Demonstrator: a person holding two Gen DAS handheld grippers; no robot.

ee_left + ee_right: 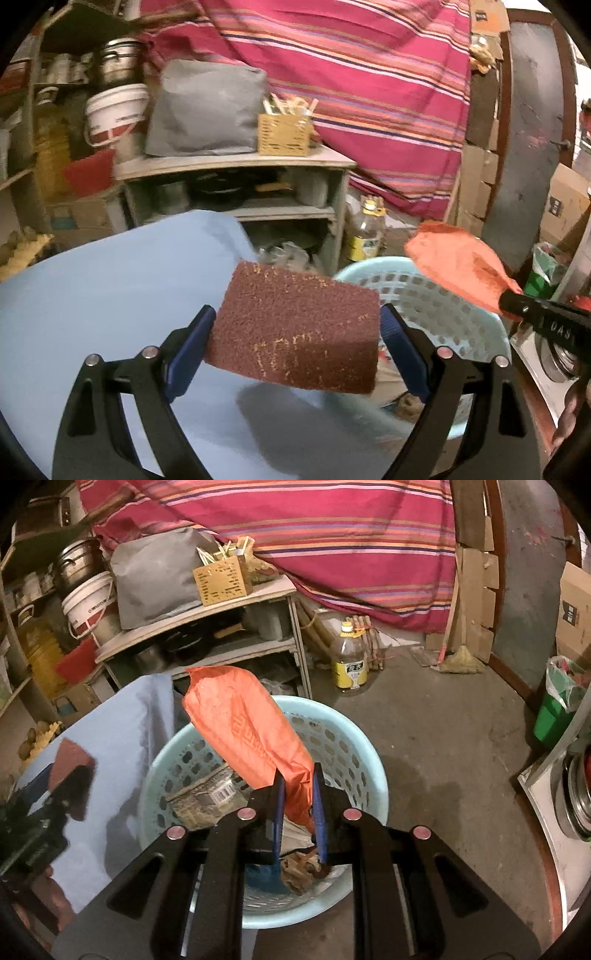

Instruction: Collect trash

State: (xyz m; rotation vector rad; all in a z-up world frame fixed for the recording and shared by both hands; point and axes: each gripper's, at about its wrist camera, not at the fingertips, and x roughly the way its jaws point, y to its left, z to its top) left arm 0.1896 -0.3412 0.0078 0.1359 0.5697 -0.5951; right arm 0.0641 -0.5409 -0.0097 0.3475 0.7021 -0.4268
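My left gripper (297, 325) is shut on a brown scouring pad (295, 325), pinched by its two short sides and held over the blue table (92, 295) near its right edge. My right gripper (298, 794) is shut on a crumpled orange wrapper (243, 723), which sticks up over the pale blue perforated basket (354, 738). The basket holds a printed wrapper with a barcode (207, 797) and brown scraps (299, 871). In the left wrist view the orange wrapper (458, 266) and the right gripper's black tip (517, 302) hang above the basket (443, 314).
A wooden shelf unit (207, 627) with a grey bag (155, 579) and a yellow box stands behind the table. An oil bottle (349, 657) sits on the concrete floor. A green bin with a liner (557, 709) is at the right. A striped red cloth (314, 535) hangs behind.
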